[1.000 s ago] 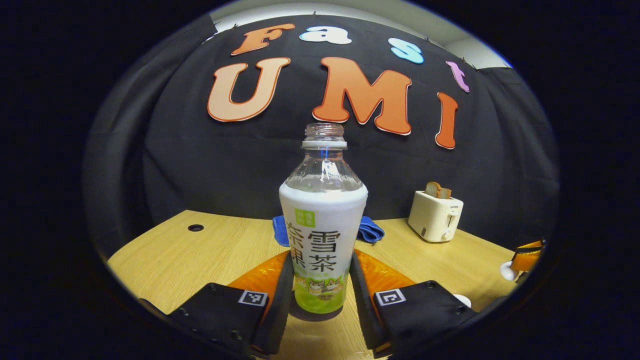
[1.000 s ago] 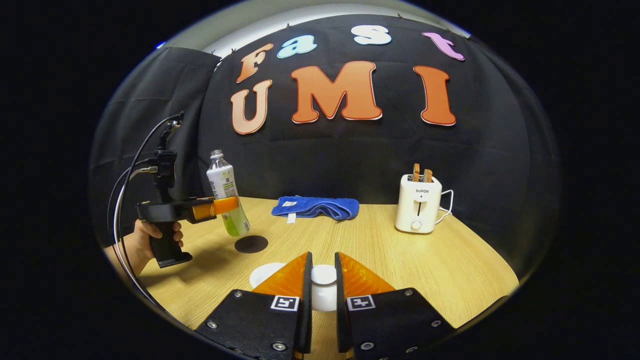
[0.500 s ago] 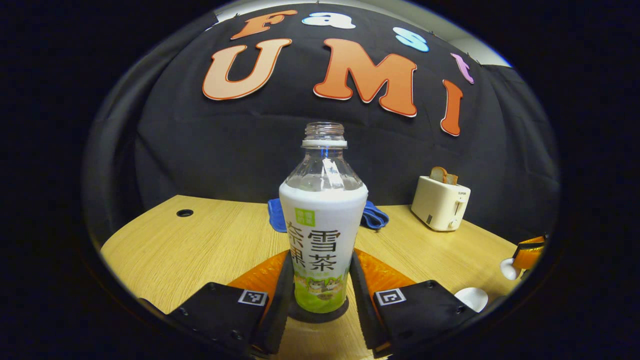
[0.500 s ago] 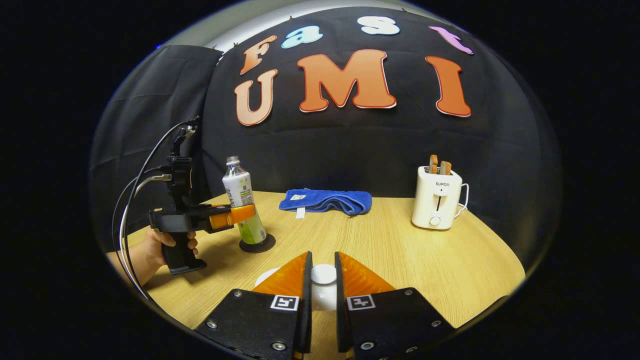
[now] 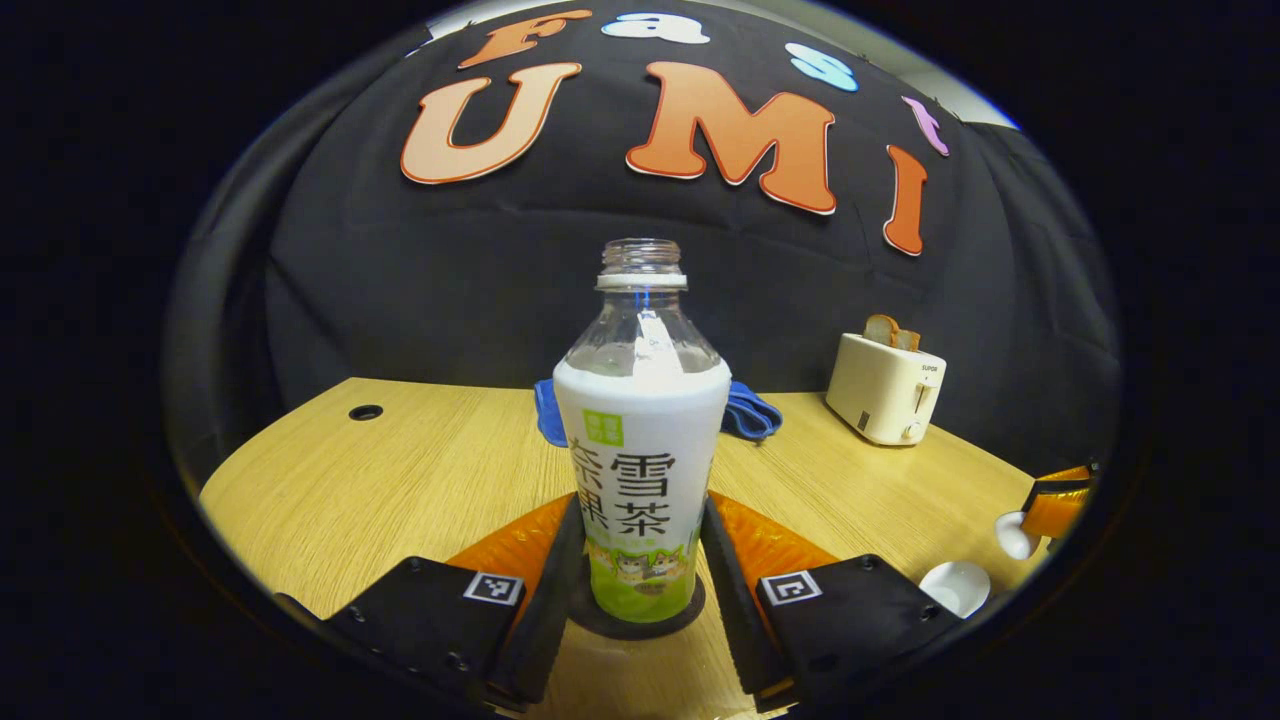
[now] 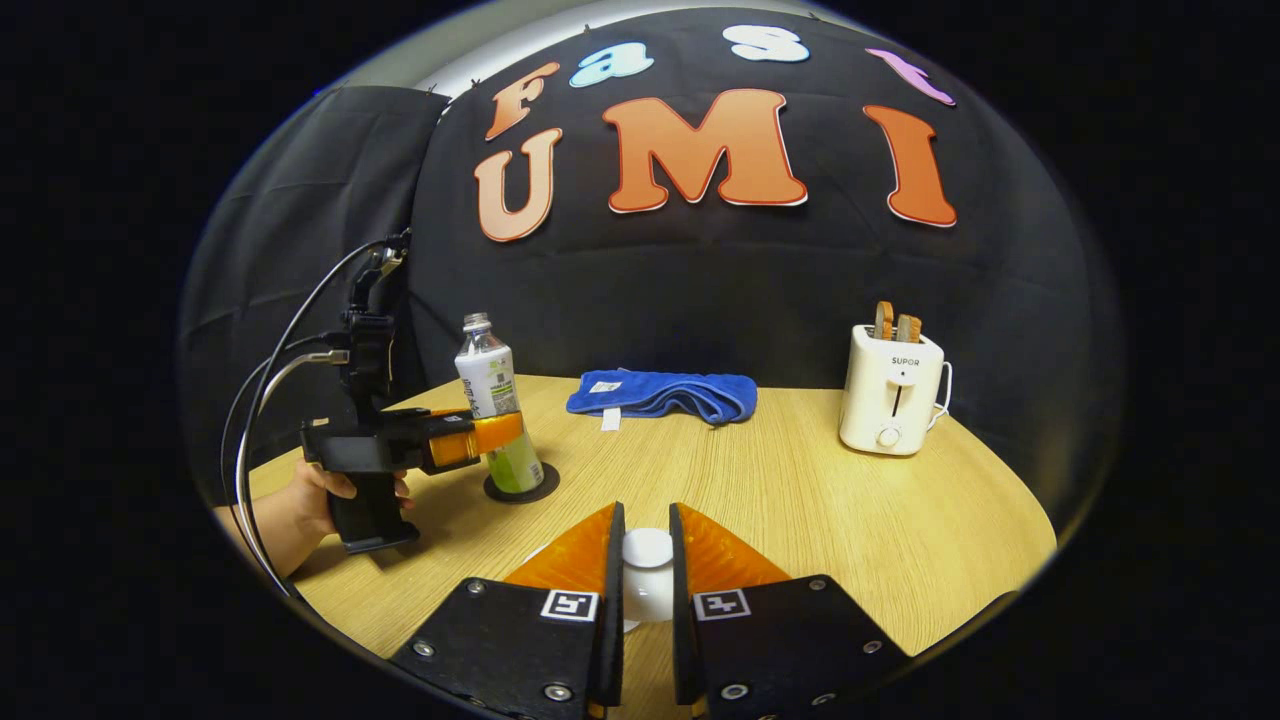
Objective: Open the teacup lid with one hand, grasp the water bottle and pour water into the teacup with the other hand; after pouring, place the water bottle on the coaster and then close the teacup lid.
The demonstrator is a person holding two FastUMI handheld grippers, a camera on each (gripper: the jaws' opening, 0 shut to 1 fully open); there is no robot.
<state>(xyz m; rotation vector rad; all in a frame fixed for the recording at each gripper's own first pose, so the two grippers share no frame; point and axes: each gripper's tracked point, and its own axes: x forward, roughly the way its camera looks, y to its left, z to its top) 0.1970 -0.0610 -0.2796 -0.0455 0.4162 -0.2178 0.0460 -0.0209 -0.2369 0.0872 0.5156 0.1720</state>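
Note:
An uncapped water bottle (image 5: 640,450) with a white and green label stands upright on a dark round coaster (image 5: 640,618). My left gripper (image 5: 640,505) is shut on its lower half, one finger on each side. In the right gripper view, the same bottle (image 6: 487,375) sits on the coaster (image 6: 520,492) at the left, held by the left gripper (image 6: 490,432). My right gripper (image 6: 645,510) is shut on the knob of the white teacup lid (image 6: 647,550), held above the table. The open white teacup (image 5: 955,585) sits at the far right, below the lifted lid (image 5: 1010,535).
A cream toaster (image 6: 893,390) with two slices of toast stands at the back right. A folded blue cloth (image 6: 660,392) lies by the back wall. A person's hand (image 6: 300,500) holds the left gripper's handle, with cables rising from it. A cable hole (image 5: 365,412) is in the tabletop.
The left gripper has brought the tilted bottle down and set it upright on the coaster. The right gripper still holds the lid, nearly unmoved.

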